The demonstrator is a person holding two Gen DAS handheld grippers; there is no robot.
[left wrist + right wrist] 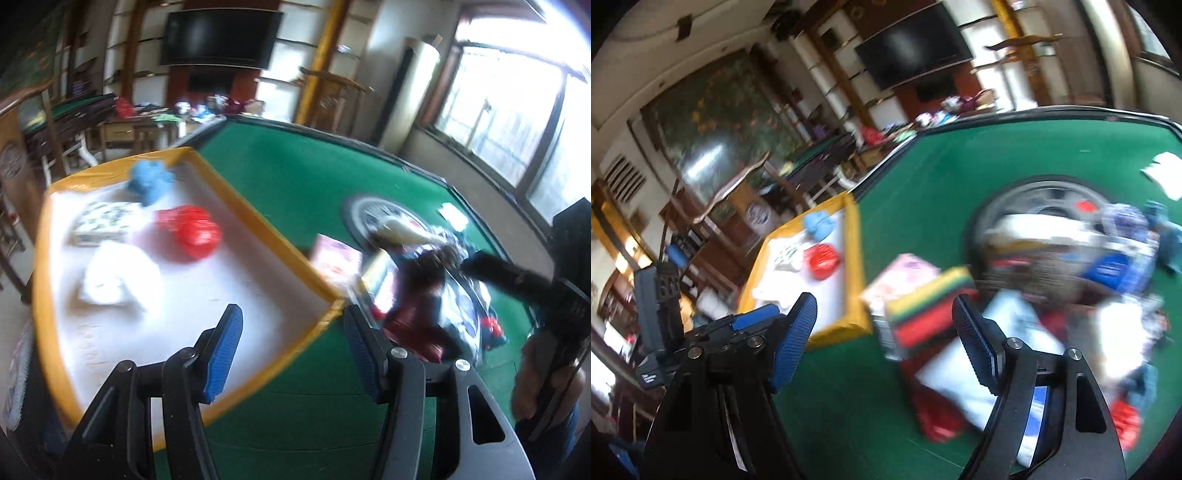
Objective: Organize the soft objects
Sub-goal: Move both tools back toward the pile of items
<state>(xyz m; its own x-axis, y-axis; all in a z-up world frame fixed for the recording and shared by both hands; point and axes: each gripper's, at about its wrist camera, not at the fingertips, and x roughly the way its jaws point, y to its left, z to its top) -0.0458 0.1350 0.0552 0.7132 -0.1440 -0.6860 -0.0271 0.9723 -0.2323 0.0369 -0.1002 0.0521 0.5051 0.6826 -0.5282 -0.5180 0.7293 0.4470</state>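
A yellow-rimmed white tray holds a blue soft item, a red one, a patterned packet and a white soft bundle. My left gripper is open and empty above the tray's near right corner. A blurred pile of mixed things lies on the green table to the right of the tray. In the right wrist view, my right gripper is open and empty over the table, between the tray and the pile. A striped yellow, green and red item sits just beyond its fingers.
The green felt table has a dark raised edge and a round emblem under the pile. A pink packet lies beside the tray. White paper lies at the far right. A person's hand shows at the right. Furniture and a screen stand behind.
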